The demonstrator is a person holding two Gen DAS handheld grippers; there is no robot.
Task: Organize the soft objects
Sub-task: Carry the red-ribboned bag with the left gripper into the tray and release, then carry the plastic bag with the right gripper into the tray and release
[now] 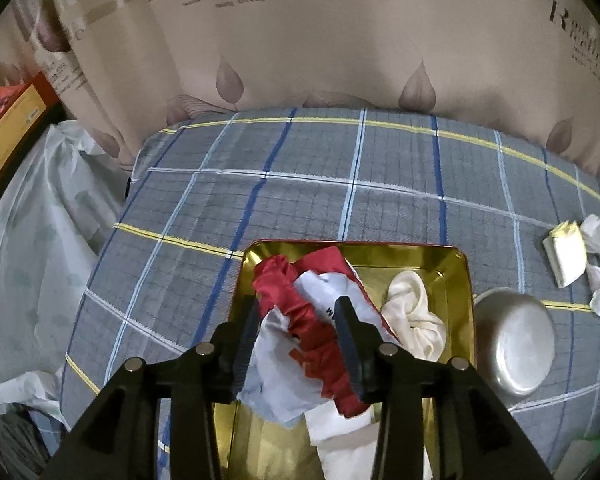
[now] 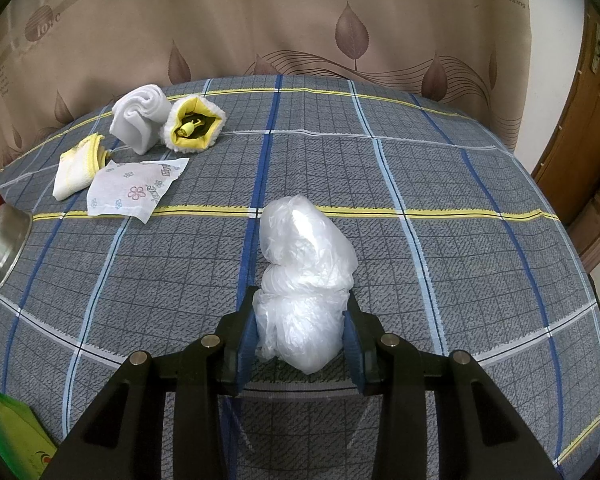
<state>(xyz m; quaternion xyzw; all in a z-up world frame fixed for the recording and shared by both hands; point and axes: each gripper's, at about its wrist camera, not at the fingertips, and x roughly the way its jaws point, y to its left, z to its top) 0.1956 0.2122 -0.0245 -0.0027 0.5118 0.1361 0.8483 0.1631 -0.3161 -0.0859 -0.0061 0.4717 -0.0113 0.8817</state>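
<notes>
While the left gripper (image 1: 298,344) hangs over the gold tray (image 1: 456,280) with its jaws spread apart, the red and white bag (image 1: 300,320) sits loose between the fingers, and as far as the left wrist view shows, the pads aren't pressing on it, so that one looks basically dropped off. There's also a cream cloth (image 1: 416,312) already bunched up in the same tray, so two soft things look sorted. Just beside the tray lies an upturned steel bowl (image 1: 516,344), and further off some tissues and a folded cloth are scattered on the plaid bedsheet (image 1: 300,184). Over on the other side, the right gripper (image 2: 300,336) is pinched on a crumpled clear plastic bag (image 2: 304,276), jaws fairly narrow, with the bag resting on the sheet rather than lifted, as far as anyone can tell. Left on the sheet, well apart from that gripper: a rolled white sock (image 2: 140,120), a yellow-lined fuzzy thing (image 2: 194,126), a yellow-trimmed cloth (image 2: 78,168) and a flower-print wipe (image 2: 136,188). So maybe a third of the way through, with the plastic bag probably next into the tray.
</notes>
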